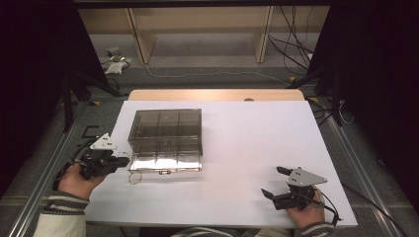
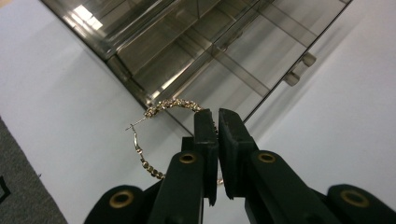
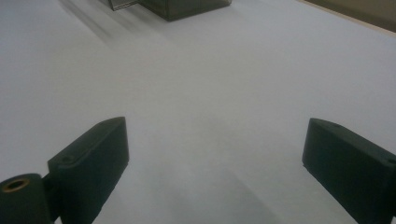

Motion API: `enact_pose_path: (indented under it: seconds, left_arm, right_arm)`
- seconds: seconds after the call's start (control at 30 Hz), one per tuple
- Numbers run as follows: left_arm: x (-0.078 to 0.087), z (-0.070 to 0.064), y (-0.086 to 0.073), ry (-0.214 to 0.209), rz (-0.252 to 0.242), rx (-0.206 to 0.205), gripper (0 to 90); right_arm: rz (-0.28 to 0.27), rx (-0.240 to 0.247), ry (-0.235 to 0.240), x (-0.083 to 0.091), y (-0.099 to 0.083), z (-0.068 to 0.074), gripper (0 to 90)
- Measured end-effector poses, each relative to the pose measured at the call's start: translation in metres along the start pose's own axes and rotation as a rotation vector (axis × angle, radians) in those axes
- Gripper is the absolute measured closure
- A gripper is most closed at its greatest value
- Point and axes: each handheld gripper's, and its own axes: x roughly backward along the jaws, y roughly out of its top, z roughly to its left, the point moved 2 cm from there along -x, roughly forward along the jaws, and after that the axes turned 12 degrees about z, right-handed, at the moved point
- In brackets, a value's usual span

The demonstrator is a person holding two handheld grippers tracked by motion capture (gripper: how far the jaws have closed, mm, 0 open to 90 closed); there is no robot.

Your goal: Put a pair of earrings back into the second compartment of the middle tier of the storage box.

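A gold hoop earring (image 2: 161,106) set with small stones lies against the front left corner of a smoky clear compartment box (image 2: 210,46). My left gripper (image 2: 215,116) has its jaws nearly together, pinching the hoop's rim. From above, the earring (image 1: 134,177) sits by the box (image 1: 165,138), with the left gripper (image 1: 126,158) just left of that corner. My right gripper (image 1: 272,181) rests open near the table's front right, nothing between its jaws. Its own view has the jaws wide apart (image 3: 215,144) over bare white surface, the box corner (image 3: 187,7) far off.
The white table top (image 1: 247,143) is bounded by a wooden strip at its far edge. Dark stands, cables and a wooden shelf frame (image 1: 202,29) lie beyond the table. Metal rails run along both sides.
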Motion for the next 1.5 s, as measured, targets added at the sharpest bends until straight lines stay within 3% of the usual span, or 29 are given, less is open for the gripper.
enact_pose_path:
  seconds: [0.57,0.97,1.5]
  left_arm:
    - [-0.009,-0.021,0.032,-0.057,-0.036,-0.077,86.2]
    - [-0.025,-0.034,0.049,-0.095,-0.019,-0.129,86.2]
    - [-0.049,-0.045,0.062,-0.143,-0.008,-0.146,86.2]
  right_arm:
    - [-0.002,0.0,0.005,0.0,0.0,0.0,8.1]
    - [-0.002,0.0,0.006,0.001,0.0,0.0,8.0]
    - [-0.005,0.002,0.009,0.001,0.0,0.0,7.8]
